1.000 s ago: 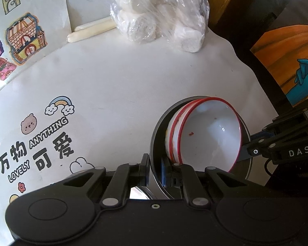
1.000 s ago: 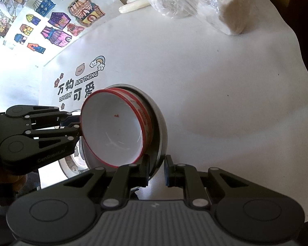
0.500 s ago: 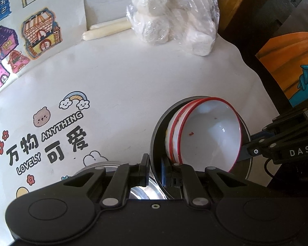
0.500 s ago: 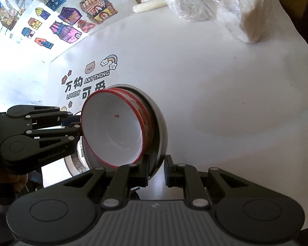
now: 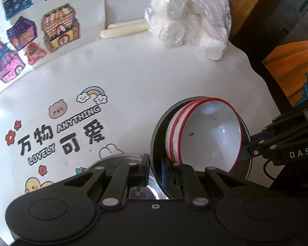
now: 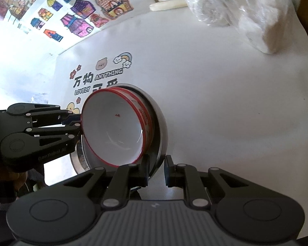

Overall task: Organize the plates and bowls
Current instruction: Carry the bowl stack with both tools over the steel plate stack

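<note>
A steel bowl (image 5: 157, 143) (image 6: 161, 127) holds two nested white bowls with red rims (image 5: 211, 135) (image 6: 115, 127), all tilted on edge above the white table. My left gripper (image 5: 155, 171) is shut on the steel bowl's rim at one side; it shows in the right wrist view (image 6: 78, 121) at the left. My right gripper (image 6: 156, 169) is shut on the steel bowl's rim at the opposite side; it shows in the left wrist view (image 5: 246, 149) at the right. Another steel dish (image 5: 117, 160) (image 6: 78, 162) lies below the stack.
A plastic bag of white rolls (image 5: 186, 20) (image 6: 236, 6) and a pale stick (image 5: 123, 29) (image 6: 170, 3) lie at the table's back. Cartoon stickers and lettering (image 5: 61, 135) cover the table at the left. The table's edge (image 5: 256, 75) is at the right.
Both grippers with the bowl stack have drawn back and up from the table; the bag and stickers sit farther away. The steel dish below has come into view.
</note>
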Tool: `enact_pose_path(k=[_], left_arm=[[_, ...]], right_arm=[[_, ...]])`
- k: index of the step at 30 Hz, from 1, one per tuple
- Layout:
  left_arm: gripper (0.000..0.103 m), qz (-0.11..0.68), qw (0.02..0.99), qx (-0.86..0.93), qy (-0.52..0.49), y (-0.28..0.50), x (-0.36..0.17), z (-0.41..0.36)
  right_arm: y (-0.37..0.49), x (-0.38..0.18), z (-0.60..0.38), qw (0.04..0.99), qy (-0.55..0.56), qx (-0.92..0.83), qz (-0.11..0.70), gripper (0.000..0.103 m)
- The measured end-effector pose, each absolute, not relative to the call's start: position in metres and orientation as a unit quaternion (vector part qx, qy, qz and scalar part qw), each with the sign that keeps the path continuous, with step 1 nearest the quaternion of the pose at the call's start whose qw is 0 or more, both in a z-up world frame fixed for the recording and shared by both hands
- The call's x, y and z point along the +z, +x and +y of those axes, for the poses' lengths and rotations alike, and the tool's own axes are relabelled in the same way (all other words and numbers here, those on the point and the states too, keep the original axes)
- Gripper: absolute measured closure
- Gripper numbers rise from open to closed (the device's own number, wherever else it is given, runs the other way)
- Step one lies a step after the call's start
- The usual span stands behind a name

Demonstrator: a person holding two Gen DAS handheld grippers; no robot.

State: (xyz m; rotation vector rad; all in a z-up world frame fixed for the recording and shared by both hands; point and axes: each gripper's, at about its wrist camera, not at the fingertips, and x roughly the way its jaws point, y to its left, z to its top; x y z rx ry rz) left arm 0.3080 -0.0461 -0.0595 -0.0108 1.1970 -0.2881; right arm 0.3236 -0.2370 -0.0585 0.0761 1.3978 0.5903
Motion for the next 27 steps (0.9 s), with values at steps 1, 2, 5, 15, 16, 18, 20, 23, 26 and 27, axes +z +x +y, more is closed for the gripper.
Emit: enact_pose_path(k=[1, 2, 5, 15, 16, 18, 20, 23, 26, 27], left_arm=[[0.093, 0.561, 0.817, -0.133, -0.006, 0.307, -0.059, -0.044], [0.093, 0.562, 0.817, -0.131, -0.008, 0.304, -0.059, -0.04], [0.093, 0.563, 0.817, -0.124, -0.012, 0.299, -0.059, -0.032], [0.093, 0.564, 0.82, -0.09, -0.035, 0.275, -0.06, 0.0], [0.093, 0.564, 0.82, -0.087, -0.037, 0.273, -0.061, 0.003], [0.093, 0.566, 0.819, -0.084, -0.04, 0.269, -0.062, 0.008], [0.093, 0.568, 0.818, -0.082, -0.039, 0.266, -0.063, 0.011], [0.093, 0.569, 0.817, -0.083, -0.038, 0.265, -0.064, 0.013], [0.093, 0.57, 0.816, -0.086, -0.035, 0.265, -0.066, 0.013], [0.093, 0.57, 0.816, -0.087, -0.034, 0.265, -0.066, 0.014]], right_arm=[[0.323, -0.058, -0.234, 0.724, 0.032, 0.27, 0.633, 0.087], [0.323, -0.057, -0.231, 0.723, 0.031, 0.273, 0.634, 0.087], [0.321, -0.057, -0.223, 0.72, 0.024, 0.28, 0.635, 0.087], [0.314, -0.059, -0.184, 0.704, -0.005, 0.31, 0.64, 0.086], [0.313, -0.06, -0.18, 0.702, -0.007, 0.312, 0.64, 0.086], [0.312, -0.061, -0.174, 0.699, -0.011, 0.316, 0.641, 0.086], [0.31, -0.063, -0.169, 0.696, -0.013, 0.319, 0.643, 0.086], [0.308, -0.065, -0.167, 0.694, -0.013, 0.32, 0.645, 0.086], [0.307, -0.066, -0.165, 0.693, -0.012, 0.317, 0.647, 0.086], [0.306, -0.066, -0.166, 0.693, -0.01, 0.316, 0.647, 0.086]])
